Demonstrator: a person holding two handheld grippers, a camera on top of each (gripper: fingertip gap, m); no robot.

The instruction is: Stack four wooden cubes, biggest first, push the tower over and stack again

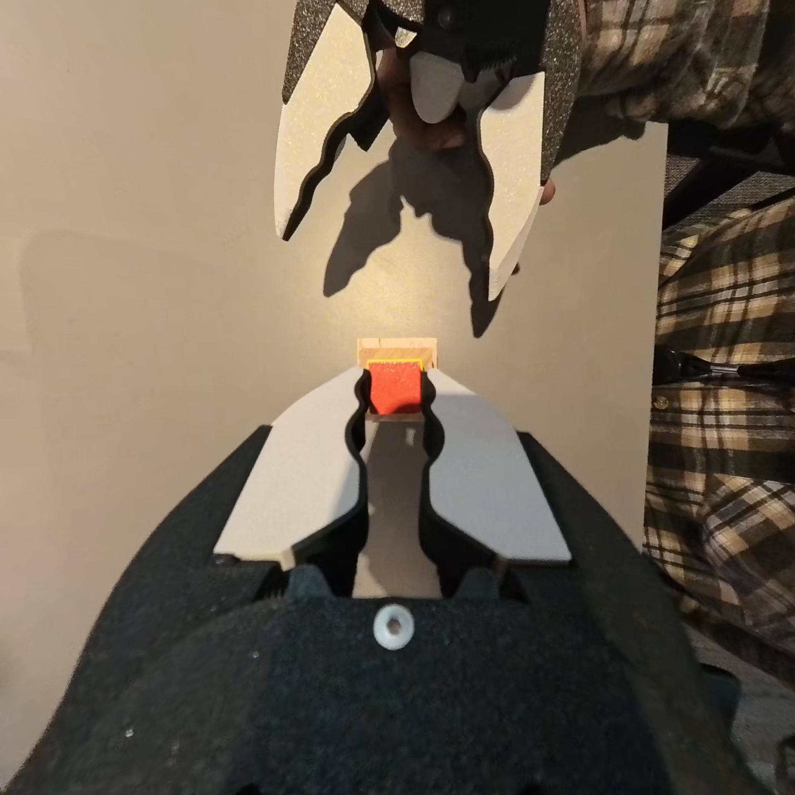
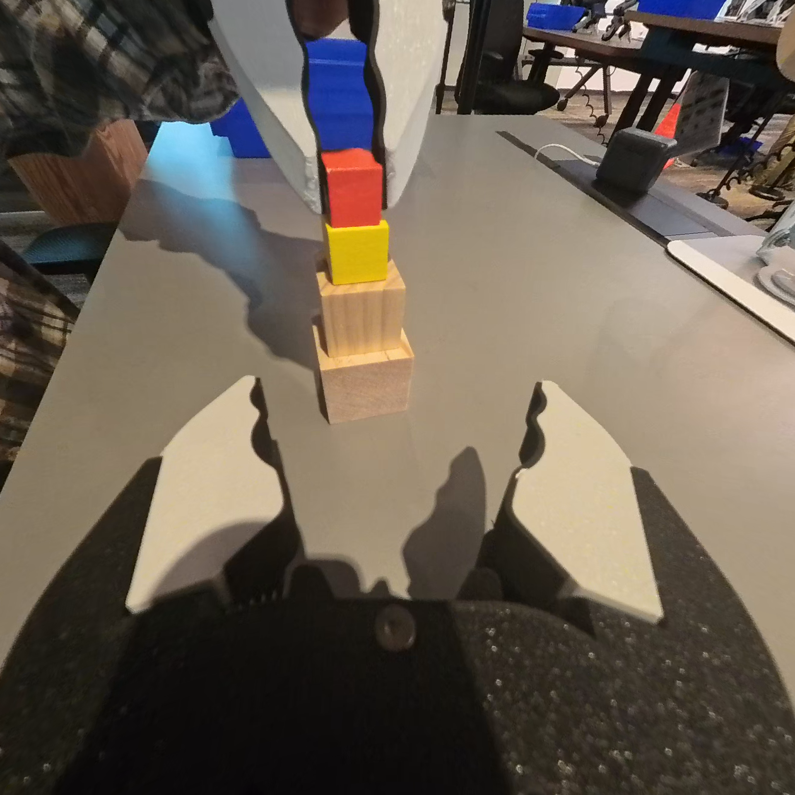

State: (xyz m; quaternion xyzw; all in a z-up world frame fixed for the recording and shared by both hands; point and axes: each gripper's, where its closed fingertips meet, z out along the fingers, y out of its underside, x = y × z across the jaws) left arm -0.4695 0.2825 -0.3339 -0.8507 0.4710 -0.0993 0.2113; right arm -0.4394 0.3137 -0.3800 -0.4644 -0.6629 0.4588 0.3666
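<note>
A tower of cubes stands on the grey table (image 2: 559, 344). The large plain wooden cube (image 2: 365, 387) is at the bottom. A smaller plain wooden cube (image 2: 363, 314) is on it, then a yellow cube (image 2: 357, 251). My left gripper (image 2: 353, 202) comes down from above and is shut on the red cube (image 2: 353, 189), which rests on the yellow one. In the left wrist view the left gripper (image 1: 395, 380) grips the red cube (image 1: 393, 387) from straight above. My right gripper (image 2: 395, 383) is open and empty, just in front of the tower. It also shows in the left wrist view (image 1: 395, 254).
A blue bin (image 2: 340, 90) stands behind the tower. A dark grey box (image 2: 632, 159) with a white cable sits at the back right. A white mat (image 2: 731, 275) lies at the right edge. A plaid sleeve (image 1: 722, 387) is to the right of the table. The gap from one gripper's tips to the other's is roughly 7 cm.
</note>
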